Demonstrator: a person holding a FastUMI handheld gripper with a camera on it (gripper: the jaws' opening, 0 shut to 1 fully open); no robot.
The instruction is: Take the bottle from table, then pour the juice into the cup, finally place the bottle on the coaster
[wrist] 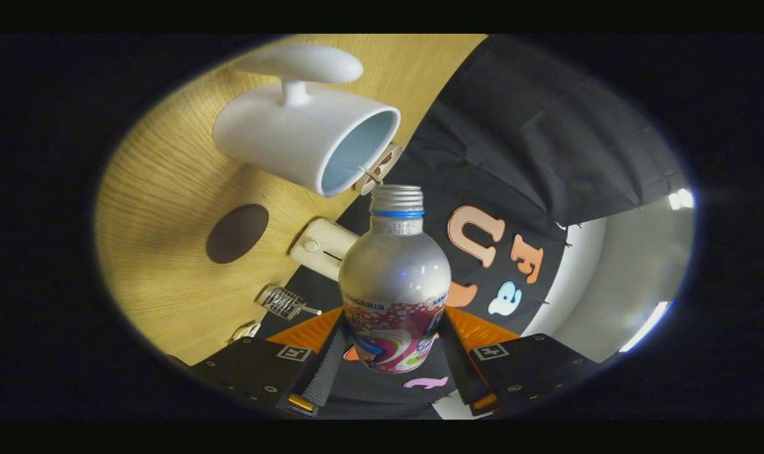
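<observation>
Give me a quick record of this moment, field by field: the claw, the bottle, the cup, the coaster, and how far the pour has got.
claw: shut on the bottle, one finger on each side of its lower body
bottle: uncapped, mouth aimed at the cup's rim
cup: white mug on the wooden table, opening facing the bottle
coaster: dark round disc on the table beside the cup, nothing on it
pour: no juice seen leaving the bottle

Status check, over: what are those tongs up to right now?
Tongs shut on bottle, tilted. Cap off, mouth close to white cup's rim. Brown coaster bare, beyond. Nothing in the way.
</observation>
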